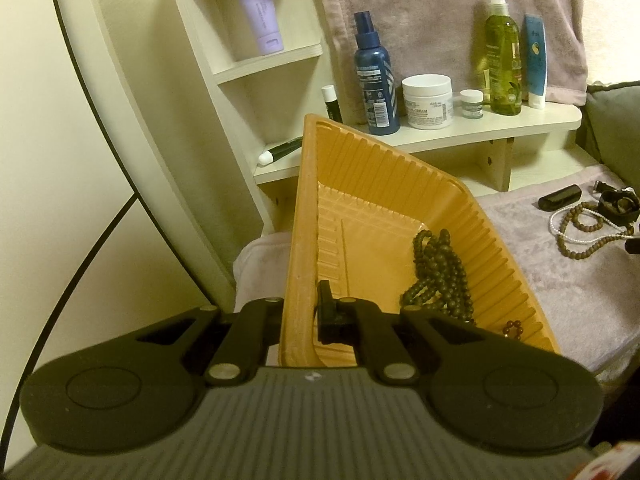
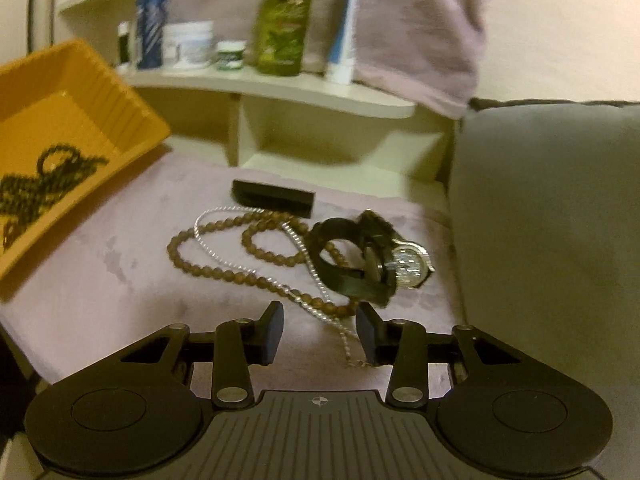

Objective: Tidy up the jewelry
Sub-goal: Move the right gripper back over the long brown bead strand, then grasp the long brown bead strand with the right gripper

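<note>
1. My left gripper (image 1: 310,316) is clamped on the near rim of the tilted ribbed orange plastic tray (image 1: 460,216), which holds dark beaded strands (image 1: 438,276).
2. My right gripper (image 2: 319,330) hangs parted around the brown wooden bead necklace (image 2: 224,268) and silver chain (image 2: 304,300) on the mauve towel (image 2: 120,280), nothing pinched.

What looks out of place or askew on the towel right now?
The orange tray sits tilted, its rim pinched by the left gripper. On the towel, the brown bead strand, silver chain and watch lie tangled.
</note>
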Demonstrator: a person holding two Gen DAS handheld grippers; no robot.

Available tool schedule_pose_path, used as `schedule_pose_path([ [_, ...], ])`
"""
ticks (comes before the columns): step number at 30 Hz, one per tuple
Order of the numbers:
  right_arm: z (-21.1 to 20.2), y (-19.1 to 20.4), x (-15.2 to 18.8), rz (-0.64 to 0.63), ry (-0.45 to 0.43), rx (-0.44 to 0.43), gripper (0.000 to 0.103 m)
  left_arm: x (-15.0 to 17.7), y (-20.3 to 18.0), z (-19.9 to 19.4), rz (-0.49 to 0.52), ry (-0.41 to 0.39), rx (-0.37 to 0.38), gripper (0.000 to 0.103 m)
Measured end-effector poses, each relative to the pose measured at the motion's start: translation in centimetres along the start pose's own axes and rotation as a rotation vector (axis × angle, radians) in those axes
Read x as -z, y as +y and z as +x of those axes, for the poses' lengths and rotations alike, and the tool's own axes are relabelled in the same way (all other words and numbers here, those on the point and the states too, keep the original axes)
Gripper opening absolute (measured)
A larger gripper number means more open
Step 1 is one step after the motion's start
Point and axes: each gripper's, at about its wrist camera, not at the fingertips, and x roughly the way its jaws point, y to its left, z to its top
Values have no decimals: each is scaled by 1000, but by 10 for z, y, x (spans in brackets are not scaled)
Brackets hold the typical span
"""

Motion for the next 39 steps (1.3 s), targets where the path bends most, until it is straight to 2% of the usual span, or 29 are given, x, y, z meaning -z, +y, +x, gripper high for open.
schedule_pose_path([
  [9,10,5,-1,-56,7,11,31,1,2,2,-2,4,-1,4],
  [10,10,5,-1,-60,8,12,26,1,2,2,-1,3,-1,4],
  [11,9,6,0,-63,10,7,16,1,2,2,-2,3,-1,4],
  [13,8,9,1,-72,13,2,7,1,2,2,-2,3,-1,4],
  [16,3,14,3,-72,7,-3,0,1,2,3,-2,2,0,5],
  [23,-14,30,-1,-39,-20,-99,0,1,2,2,-3,2,-1,5],
  [31,-6,35,-12,-52,-28,-93,2,1,1,0,-2,0,1,5],
  [33,-3,35,-14,-58,-25,-111,7,1,1,0,-3,-1,1,5],
  [35,0,39,-17,-67,-31,-133,18,1,1,1,-3,0,1,5],
  [39,7,52,-25,-108,-47,-187,22,1,1,0,-2,0,1,5],
])
